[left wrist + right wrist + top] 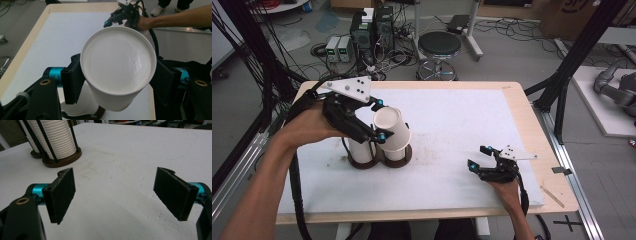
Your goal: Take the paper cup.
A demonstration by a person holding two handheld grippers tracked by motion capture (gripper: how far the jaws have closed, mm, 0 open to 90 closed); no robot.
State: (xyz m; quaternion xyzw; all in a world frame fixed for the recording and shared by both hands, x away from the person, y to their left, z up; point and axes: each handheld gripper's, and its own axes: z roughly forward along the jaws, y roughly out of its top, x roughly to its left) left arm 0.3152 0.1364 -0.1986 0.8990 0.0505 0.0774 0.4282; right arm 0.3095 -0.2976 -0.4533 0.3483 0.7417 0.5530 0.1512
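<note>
A white paper cup (391, 127) hangs tilted, its mouth toward the camera, with my left gripper (381, 120) shut on its sides. In the left gripper view the cup (117, 60) sits between the two black pads (72, 82). Just below it stands a dark brown two-slot cup holder (404, 156) with black rods, holding stacked white cups (360, 150). My right gripper (477, 157) rests on the white mat (447, 115) at the right front, open, with nothing between its pads (61, 195). The ribbed cup stack (58, 135) shows far left in the right gripper view.
The mat covers a wooden table (524, 115). A thin wooden stick (552, 195) lies near the table's right front corner. Beyond the far edge stand a black stool (439, 47), electronics boxes (338, 48) and floor cables.
</note>
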